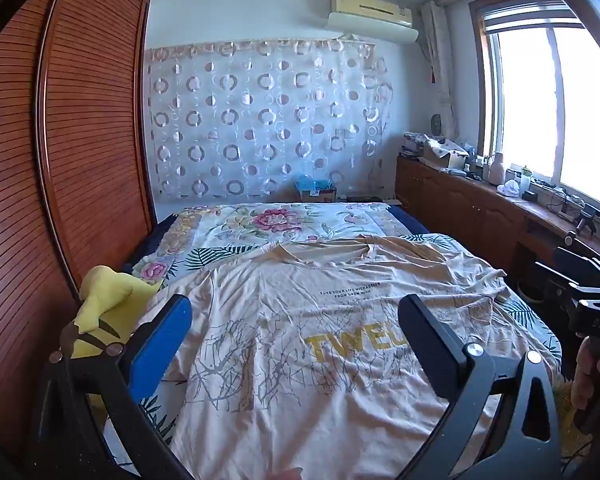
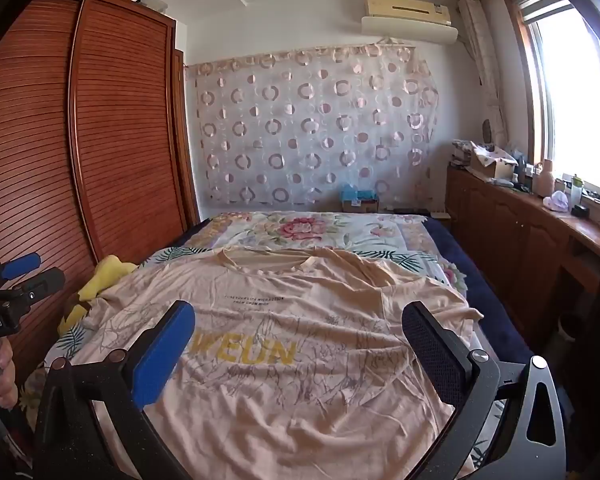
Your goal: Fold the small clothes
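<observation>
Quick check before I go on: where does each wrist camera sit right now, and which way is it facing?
Left wrist: on the left hand-held gripper, open above the beige T-shirt, facing the curtained far wall; the person's right hand shows at right.
Right wrist: on the right hand-held gripper, open, same heading; left hand at left.
Shared: T-shirt, yellow cloth, floral bedspread.

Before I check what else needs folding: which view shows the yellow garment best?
The left wrist view: the yellow garment lies bunched beside the beige T-shirt, close and large. The right wrist view shows it smaller, partly tucked behind the shirt's sleeve.
</observation>
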Demonstrator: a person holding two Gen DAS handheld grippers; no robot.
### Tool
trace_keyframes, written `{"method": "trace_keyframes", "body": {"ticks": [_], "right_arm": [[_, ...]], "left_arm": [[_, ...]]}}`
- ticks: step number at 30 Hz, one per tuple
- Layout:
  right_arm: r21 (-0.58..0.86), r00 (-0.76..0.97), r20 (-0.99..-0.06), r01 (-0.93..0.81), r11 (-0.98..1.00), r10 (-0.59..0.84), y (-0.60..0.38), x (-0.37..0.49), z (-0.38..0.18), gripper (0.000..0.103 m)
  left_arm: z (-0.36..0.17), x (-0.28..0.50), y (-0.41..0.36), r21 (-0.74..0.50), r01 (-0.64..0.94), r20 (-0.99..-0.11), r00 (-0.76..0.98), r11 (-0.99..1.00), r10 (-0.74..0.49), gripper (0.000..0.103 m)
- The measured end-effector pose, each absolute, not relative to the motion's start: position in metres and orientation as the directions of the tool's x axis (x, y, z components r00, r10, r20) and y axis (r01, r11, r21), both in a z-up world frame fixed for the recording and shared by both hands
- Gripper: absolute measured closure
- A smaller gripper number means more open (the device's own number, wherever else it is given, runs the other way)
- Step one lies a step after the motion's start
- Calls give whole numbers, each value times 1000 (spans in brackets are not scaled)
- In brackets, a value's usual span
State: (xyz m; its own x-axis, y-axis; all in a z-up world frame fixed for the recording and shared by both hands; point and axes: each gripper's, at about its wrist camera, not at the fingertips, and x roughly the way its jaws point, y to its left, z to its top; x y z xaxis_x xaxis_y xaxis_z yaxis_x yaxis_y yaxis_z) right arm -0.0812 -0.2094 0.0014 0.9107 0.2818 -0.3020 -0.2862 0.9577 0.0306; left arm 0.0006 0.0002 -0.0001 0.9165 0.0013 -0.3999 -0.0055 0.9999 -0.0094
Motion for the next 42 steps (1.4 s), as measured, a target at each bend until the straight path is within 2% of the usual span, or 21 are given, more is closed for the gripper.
{"method": "trace_keyframes", "body": {"ticks": [42], "right_arm": [[35, 911, -299, -288, 957, 285, -208, -85, 1, 0]], "left_arm": [[3, -3, 2, -2, -10, -384, 923, 1000, 8, 0]]}}
